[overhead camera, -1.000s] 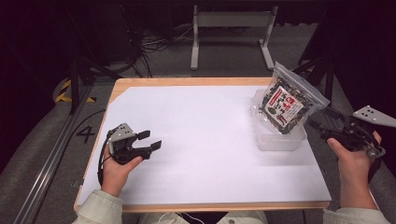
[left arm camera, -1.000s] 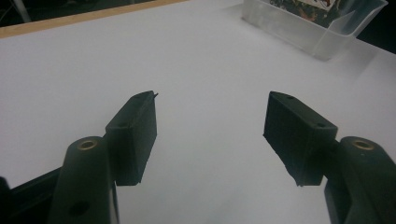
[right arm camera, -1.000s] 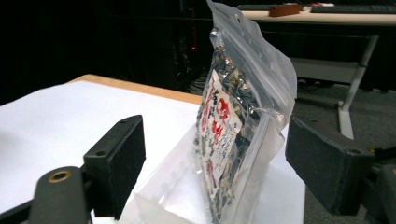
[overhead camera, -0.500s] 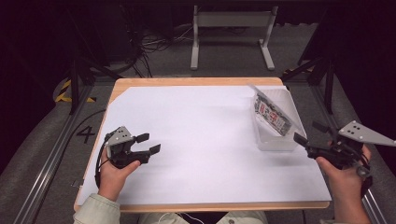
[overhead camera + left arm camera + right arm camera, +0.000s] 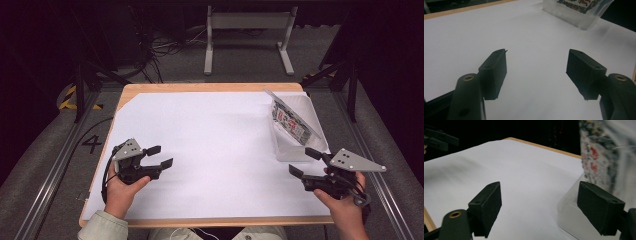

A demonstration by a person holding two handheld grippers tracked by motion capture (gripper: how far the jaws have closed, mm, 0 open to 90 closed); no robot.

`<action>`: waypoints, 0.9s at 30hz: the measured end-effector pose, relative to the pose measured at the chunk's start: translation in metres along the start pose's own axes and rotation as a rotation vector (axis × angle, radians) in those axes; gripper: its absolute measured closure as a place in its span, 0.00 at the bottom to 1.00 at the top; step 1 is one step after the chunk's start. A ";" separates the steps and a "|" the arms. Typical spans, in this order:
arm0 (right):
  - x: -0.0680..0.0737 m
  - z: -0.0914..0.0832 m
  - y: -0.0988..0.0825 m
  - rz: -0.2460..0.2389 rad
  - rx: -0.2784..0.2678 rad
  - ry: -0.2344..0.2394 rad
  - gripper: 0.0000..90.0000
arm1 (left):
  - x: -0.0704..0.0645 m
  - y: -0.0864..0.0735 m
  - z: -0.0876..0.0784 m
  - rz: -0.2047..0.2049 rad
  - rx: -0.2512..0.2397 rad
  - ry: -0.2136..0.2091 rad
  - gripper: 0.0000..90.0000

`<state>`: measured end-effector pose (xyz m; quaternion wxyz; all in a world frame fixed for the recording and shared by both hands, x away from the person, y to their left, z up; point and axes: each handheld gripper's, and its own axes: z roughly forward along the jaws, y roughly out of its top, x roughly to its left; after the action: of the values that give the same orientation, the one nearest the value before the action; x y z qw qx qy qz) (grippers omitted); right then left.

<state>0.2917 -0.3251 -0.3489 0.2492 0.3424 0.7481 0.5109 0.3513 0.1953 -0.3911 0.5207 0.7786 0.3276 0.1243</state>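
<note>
A clear plastic bin (image 5: 310, 145) stands at the table's right side, and a printed snack bag (image 5: 292, 120) leans tilted inside it. My right gripper (image 5: 306, 162) hovers just in front of the bin's near wall, open and empty, held by a hand. The right gripper view has the bin (image 5: 569, 220) and the bag (image 5: 596, 162) close on the right, past my own gripper (image 5: 537, 207). My left gripper (image 5: 161, 156) rests open and empty over the white table's left part. From the left gripper view, my open gripper (image 5: 537, 68) faces the bin (image 5: 571, 16) far off.
White paper (image 5: 210, 145) covers the wooden table (image 5: 150, 89). Dark floor, cables (image 5: 165, 47) and a metal stand (image 5: 247, 35) lie beyond the far edge. Rails run along both sides of the table.
My right gripper let go of the snack bag, which dropped into the bin and now leans there. The right hand pulled back toward the near edge. The left gripper stayed put.
</note>
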 end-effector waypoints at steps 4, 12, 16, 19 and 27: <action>0.007 0.017 -0.005 -0.017 0.013 0.048 0.22 | -0.001 -0.001 -0.003 0.010 -0.003 -0.009 0.37; 0.016 0.046 -0.015 -0.037 0.026 0.115 0.22 | -0.002 -0.009 -0.005 0.003 0.000 -0.017 0.36; 0.019 0.061 -0.022 -0.042 0.039 0.134 0.21 | -0.002 -0.013 -0.005 0.004 -0.003 -0.020 0.35; 0.021 0.072 -0.026 -0.055 0.046 0.140 0.21 | -0.002 -0.015 -0.003 0.005 -0.001 -0.022 0.35; 0.022 0.096 -0.036 -0.067 0.090 0.141 0.20 | -0.002 -0.023 0.003 0.016 -0.002 -0.016 0.33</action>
<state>0.3374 -0.2599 -0.4175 0.1974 0.2914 0.7970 0.4908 0.3430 0.1970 -0.4124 0.5230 0.7817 0.3170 0.1222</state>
